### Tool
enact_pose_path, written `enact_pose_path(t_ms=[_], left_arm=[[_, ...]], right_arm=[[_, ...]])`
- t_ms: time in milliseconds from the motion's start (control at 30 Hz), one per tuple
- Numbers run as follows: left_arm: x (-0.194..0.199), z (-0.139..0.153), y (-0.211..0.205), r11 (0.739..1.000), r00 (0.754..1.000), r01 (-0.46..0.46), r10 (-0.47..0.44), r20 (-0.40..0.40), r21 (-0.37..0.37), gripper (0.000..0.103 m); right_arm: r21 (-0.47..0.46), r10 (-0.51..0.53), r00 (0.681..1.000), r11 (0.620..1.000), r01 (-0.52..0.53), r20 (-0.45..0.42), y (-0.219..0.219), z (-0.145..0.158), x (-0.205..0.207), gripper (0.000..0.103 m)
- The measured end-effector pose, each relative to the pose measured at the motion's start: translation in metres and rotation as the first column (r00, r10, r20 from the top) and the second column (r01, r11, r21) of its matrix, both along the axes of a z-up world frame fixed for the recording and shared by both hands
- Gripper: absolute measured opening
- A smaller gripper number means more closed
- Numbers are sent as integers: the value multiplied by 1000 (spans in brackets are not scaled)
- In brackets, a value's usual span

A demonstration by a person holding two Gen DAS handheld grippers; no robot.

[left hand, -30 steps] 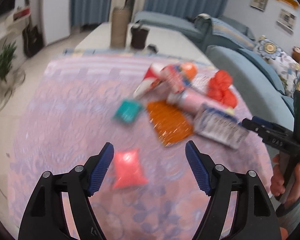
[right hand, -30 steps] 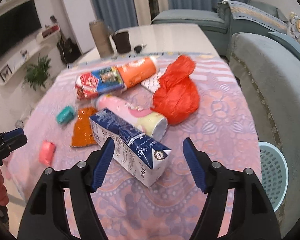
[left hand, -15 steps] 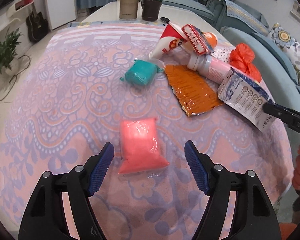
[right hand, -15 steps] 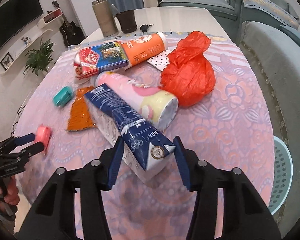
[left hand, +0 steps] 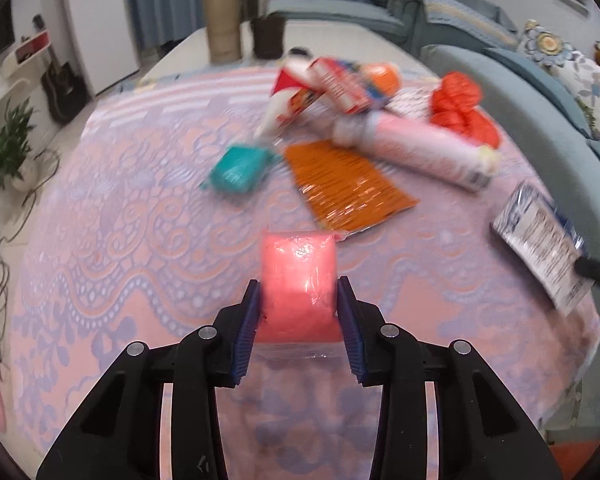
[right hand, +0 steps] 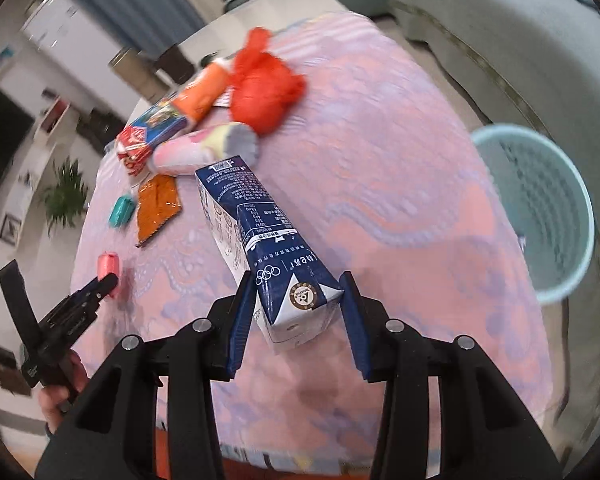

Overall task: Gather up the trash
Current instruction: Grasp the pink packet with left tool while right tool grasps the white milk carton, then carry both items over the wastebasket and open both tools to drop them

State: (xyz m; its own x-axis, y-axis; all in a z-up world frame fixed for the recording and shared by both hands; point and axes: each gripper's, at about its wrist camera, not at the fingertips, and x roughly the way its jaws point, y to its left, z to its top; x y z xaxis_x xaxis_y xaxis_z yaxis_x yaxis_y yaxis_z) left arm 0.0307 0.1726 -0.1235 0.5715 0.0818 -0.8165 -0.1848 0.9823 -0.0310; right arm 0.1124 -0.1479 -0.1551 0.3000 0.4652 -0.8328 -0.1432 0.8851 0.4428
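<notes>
The table (right hand: 400, 128), under a pink and lilac patterned cloth, carries the trash; off its right edge stands the pale green basket (right hand: 540, 208), likely where everything goes. The right gripper (right hand: 298, 312) is clamped on the gabled end of the blue milk carton (right hand: 256, 236), tilted toward that basket with nothing between. Near the left edge, the left gripper (left hand: 298, 312) has just closed on the pink packet (left hand: 298, 276). Tubes, an orange wrapper (left hand: 348, 184) and a red bag (right hand: 264, 88) lie toward the far edge.
</notes>
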Motion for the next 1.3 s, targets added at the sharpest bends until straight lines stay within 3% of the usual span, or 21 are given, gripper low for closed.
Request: enact_pose_path(t_ms=[67, 133, 167, 233, 300, 400, 567, 633, 667, 833, 1100, 1300], left_arm=[[1, 8, -7, 1000, 1000, 20, -20, 24, -4, 36], [3, 15, -16, 999, 998, 47, -46, 46, -10, 36], [4, 17, -20, 998, 997, 55, -54, 52, -11, 36], [7, 21, -28, 997, 995, 75, -73, 67, -18, 36], [10, 23, -34, 995, 993, 94, -91, 77, -34, 36], [16, 25, -47, 992, 989, 122, -118, 85, -37, 36], [25, 27, -63, 986, 982, 166, -163, 91, -32, 36], [29, 29, -71, 982, 979, 185, -182, 91, -25, 36], [30, 29, -74, 981, 977, 192, -189, 93, -24, 36], [41, 40, -92, 972, 967, 233, -229, 115, -27, 36], [68, 78, -147, 937, 918, 348, -336, 210, -21, 36], [95, 96, -209, 888, 861, 458, -435, 263, -29, 36]], right_arm=[[-95, -7, 999, 995, 11, 44, -5, 4, -9, 44], [-215, -1, 994, 976, 24, 109, -6, 11, -13, 59], [-224, 10, 991, 974, 20, 130, -6, 13, -14, 66], [-226, 54, 985, 974, -16, 165, -2, 20, -13, 68], [-270, 128, 973, 960, -73, 193, 10, 23, -7, 77], [-319, 236, 954, 933, -169, 184, 31, 17, 4, 84], [-388, 314, 939, 890, -239, 140, 57, -3, 21, 83], [-372, 313, 942, 894, -250, 120, 58, -8, 24, 77], [-354, 312, 944, 899, -257, 106, 56, -10, 27, 64], [-291, 264, 952, 933, -212, 152, 44, 3, 27, 62], [-228, 68, 951, 974, 3, 302, -32, 61, 37, 56], [-179, -117, 938, 967, 183, 327, -106, 69, 47, 56]])
